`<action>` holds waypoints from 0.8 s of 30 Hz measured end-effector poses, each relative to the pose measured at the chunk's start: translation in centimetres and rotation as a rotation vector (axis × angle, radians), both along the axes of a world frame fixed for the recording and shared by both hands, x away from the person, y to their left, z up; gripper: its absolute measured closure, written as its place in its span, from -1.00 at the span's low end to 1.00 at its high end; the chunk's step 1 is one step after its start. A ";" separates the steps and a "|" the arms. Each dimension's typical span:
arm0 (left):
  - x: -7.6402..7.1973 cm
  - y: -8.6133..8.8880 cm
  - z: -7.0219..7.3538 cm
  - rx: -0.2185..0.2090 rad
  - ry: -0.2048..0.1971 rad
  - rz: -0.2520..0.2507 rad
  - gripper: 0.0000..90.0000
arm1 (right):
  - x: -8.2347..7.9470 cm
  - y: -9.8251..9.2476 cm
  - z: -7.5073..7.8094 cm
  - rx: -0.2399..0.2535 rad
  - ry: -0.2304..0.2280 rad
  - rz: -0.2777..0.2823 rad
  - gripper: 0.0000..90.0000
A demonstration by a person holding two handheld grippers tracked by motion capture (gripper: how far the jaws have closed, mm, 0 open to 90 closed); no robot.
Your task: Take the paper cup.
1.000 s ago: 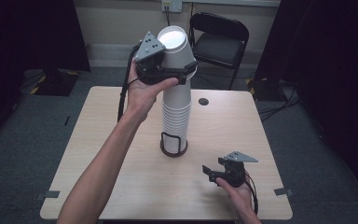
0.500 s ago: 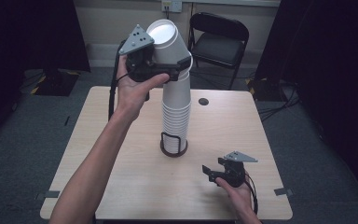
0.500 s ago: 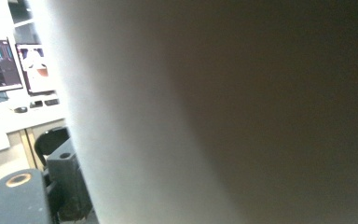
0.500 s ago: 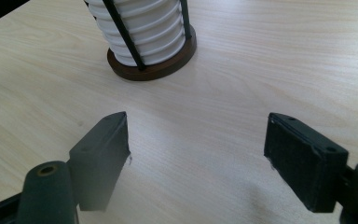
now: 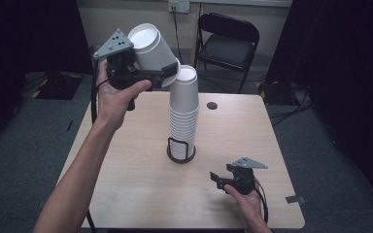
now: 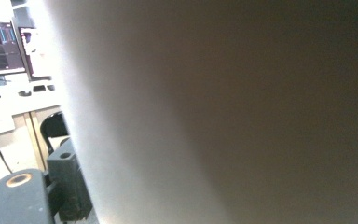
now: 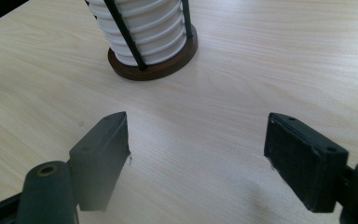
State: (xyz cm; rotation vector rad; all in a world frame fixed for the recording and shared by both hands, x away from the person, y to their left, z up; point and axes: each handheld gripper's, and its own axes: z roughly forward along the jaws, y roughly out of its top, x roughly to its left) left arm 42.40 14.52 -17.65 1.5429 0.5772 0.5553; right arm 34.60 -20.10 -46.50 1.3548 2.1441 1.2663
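Note:
A white paper cup hangs tilted in the air, up and to the left of the stack, with my left gripper shut on it. In the left gripper view the cup's wall sits close to the lens, beside one black finger. The tall stack of white cups stands upright in a black wire holder with a brown base at the table's middle. My right gripper rests low over the table's front right, open with nothing in it. It faces the holder base and the lowest cups.
The wooden table has a small dark round hole behind the stack. A black folding chair stands beyond the far edge. Monitors on a desk appear in the left gripper view.
My left gripper has lifted the top cup off the stack and carried it up and left, tilting it. The right gripper has stayed still.

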 end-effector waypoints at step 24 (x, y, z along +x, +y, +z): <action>-3.0 3.8 -7.3 0.014 0.148 0.018 -0.74 | 0.0 0.7 0.0 -0.009 -0.013 0.024 -0.46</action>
